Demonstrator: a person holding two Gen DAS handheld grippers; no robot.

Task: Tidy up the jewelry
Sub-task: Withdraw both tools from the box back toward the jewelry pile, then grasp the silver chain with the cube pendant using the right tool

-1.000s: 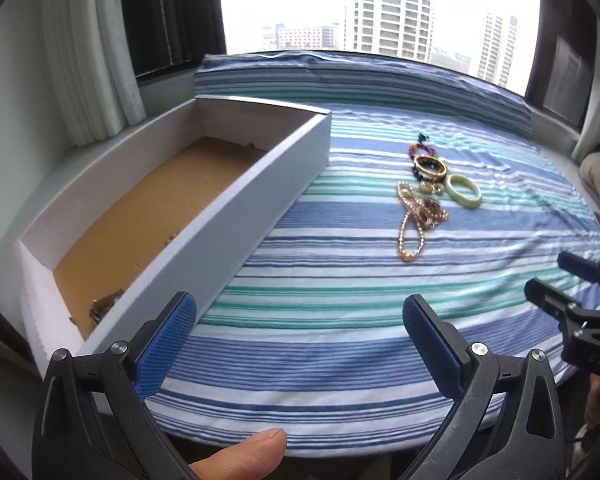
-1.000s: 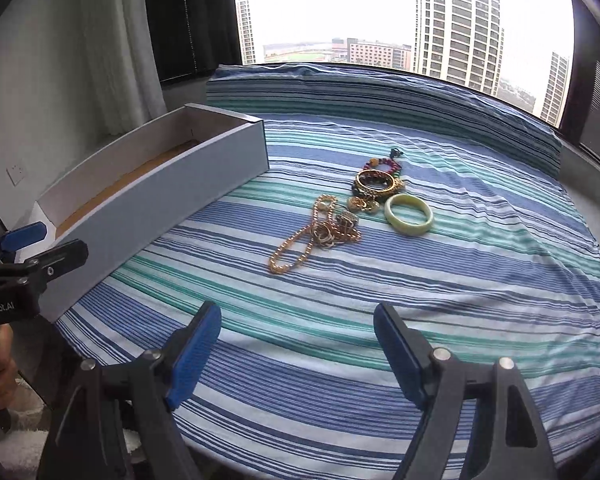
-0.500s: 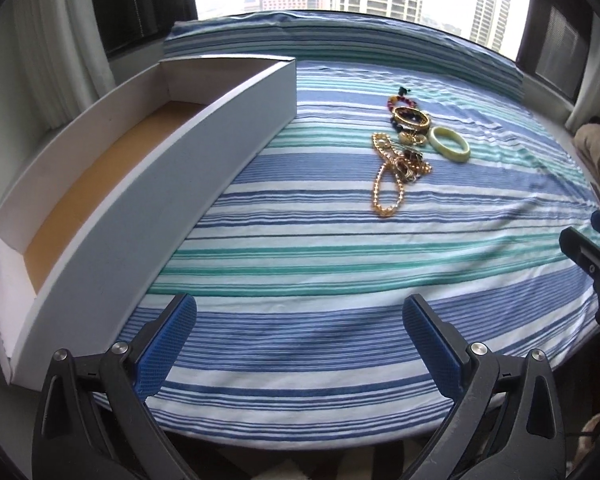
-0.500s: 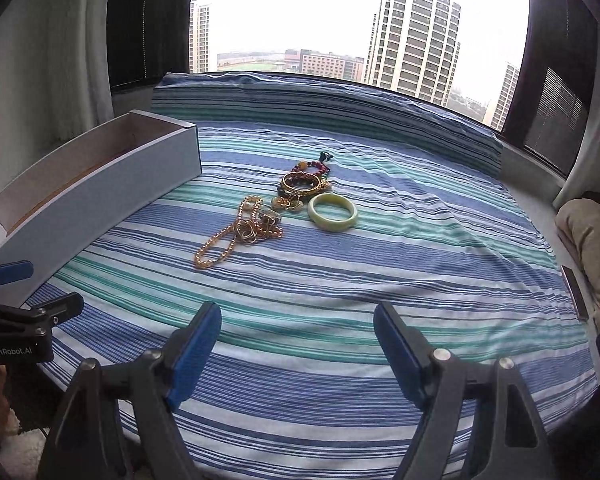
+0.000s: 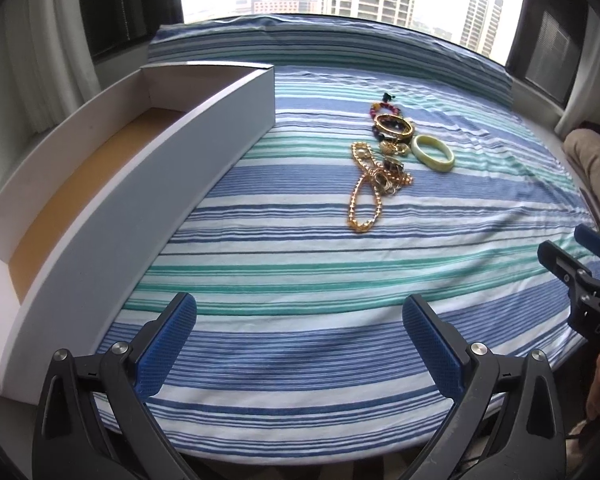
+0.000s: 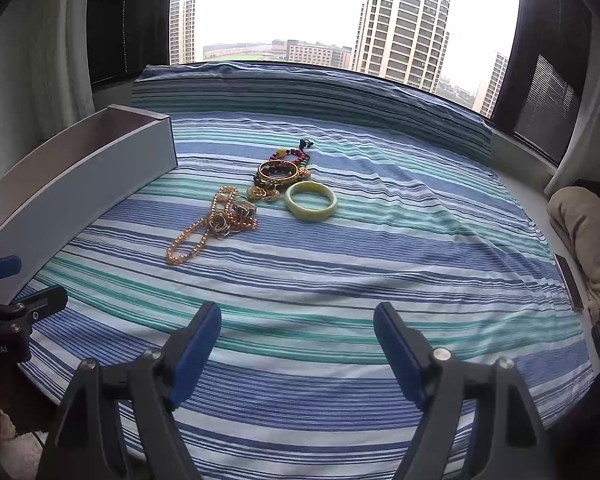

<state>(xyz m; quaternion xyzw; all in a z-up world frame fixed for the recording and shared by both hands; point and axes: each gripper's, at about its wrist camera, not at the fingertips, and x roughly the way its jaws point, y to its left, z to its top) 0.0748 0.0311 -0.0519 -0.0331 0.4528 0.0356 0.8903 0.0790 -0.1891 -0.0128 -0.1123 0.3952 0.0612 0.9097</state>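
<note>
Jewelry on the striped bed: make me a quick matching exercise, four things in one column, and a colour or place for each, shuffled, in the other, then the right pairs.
Things:
1. bangle
2. bead chain
3. long box
4. left gripper

Descriptions:
A. gold, looped, nearest the grippers
B. pale green ring
C. open, blue pads, holding nothing
D. white walls, brown floor, left of the jewelry

Pairs: 1-B, 2-A, 3-D, 4-C

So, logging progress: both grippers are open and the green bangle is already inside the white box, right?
Not quite. The green bangle still lies on the striped sheet, beside the gold jewelry, well apart from the white box; the right wrist view shows it. Both the left gripper and the right gripper are open.
</note>
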